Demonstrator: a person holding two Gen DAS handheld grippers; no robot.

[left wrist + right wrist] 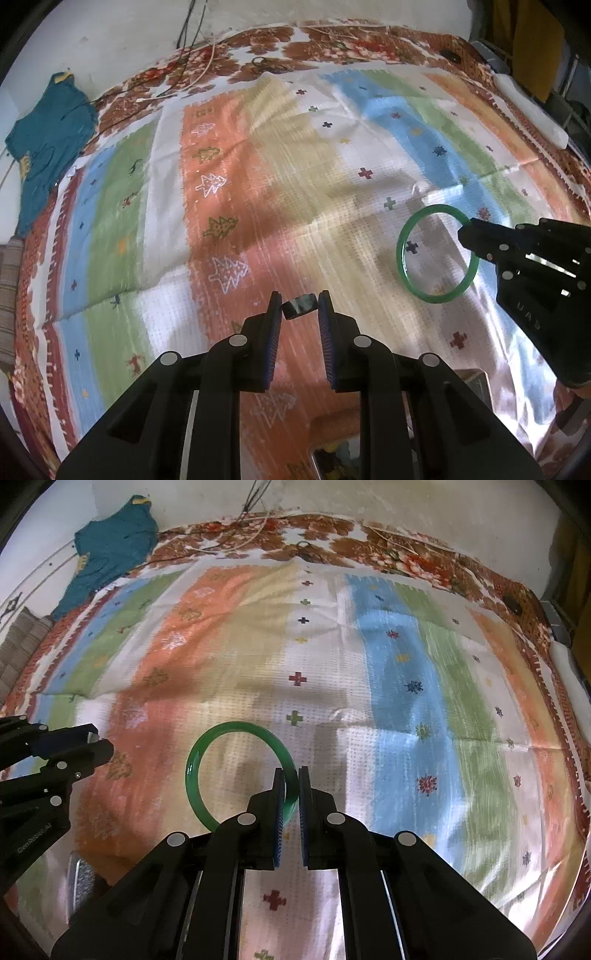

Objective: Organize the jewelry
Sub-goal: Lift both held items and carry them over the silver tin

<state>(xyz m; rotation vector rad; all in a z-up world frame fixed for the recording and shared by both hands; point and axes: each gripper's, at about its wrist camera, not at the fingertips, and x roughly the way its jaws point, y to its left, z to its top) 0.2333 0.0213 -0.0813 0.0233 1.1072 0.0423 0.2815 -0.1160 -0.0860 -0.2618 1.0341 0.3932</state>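
Left gripper (300, 308) fingers pinching dark glossy band (300, 305), right gripper (291, 786) fingers clamping smooth green bangle (236, 771)

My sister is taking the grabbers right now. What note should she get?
Left gripper: shut on a small dark ring, held up over the striped cloth.
Right gripper: shut on the green bangle, pinched at its rim and also lifted over the cloth.
Done: both pieces are picked up.
Left: put each one where it belongs. No clear storage spot shows in these views, so look for it first and keep both grips tight.
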